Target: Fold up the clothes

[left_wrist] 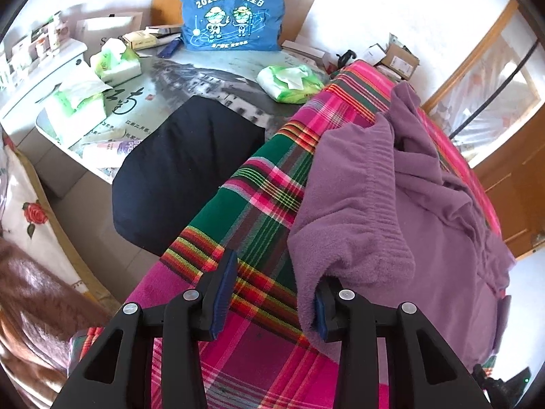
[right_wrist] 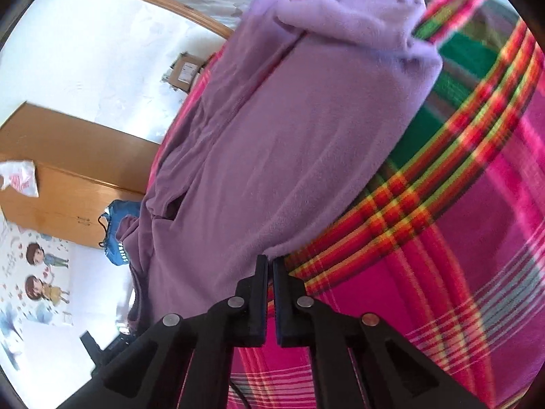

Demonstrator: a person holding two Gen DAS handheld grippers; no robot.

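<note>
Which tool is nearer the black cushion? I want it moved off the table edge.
Left. The left tool hangs open over the plaid blanket, just beside the black cushion. The right tool pinches the purple garment; no cushion shows in its view.

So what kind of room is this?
Probably a bedroom at home: a plaid bed cover with a purple fleece garment on it, and a cluttered side table holding tissue packs.

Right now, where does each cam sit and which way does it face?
Left wrist: on the left gripper, looking along its open jaws over the plaid sheet toward a cluttered table and blue bag; the purple garment drapes over one finger.
Right wrist: on the right gripper, jaws shut on the garment's edge, facing a wooden cabinet.
Shared: garment and sheet. No hand shows.
</note>
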